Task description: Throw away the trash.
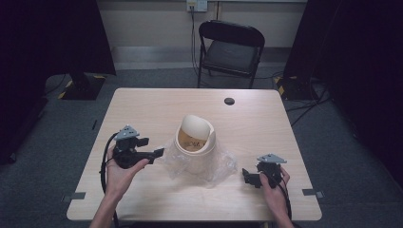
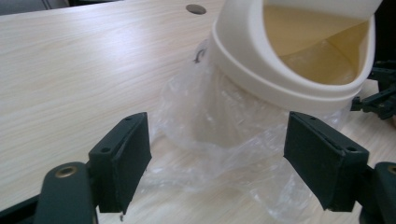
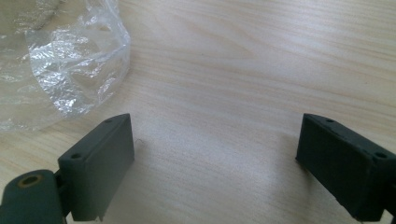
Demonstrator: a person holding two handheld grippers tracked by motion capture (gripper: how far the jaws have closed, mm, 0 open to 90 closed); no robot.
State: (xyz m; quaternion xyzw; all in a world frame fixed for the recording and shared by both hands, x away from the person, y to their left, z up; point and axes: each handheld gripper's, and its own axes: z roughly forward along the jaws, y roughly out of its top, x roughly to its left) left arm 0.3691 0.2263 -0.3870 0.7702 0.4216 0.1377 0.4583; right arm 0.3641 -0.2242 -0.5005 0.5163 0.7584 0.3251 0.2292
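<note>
A small cream bin (image 1: 195, 137) with a swing lid stands mid-table, a clear plastic bag (image 1: 214, 166) crumpled around its base. The left gripper view has the bin (image 2: 299, 60) tilted at top right, with the bag (image 2: 224, 135) lying between the jaws' line of sight. My left gripper (image 1: 159, 153) is open just left of the bag, jaws pointing at it, nothing between its pads (image 2: 123, 163). My right gripper (image 1: 247, 176) stands open over bare wood to the right of the bag. The bag's edge (image 3: 70, 70) lies at upper left in the right gripper view.
The light wooden table (image 1: 142, 109) has a black cable hole (image 1: 229, 101) near its far edge. A black folding chair (image 1: 231, 50) stands behind the table. Dark curtains hang at both sides.
</note>
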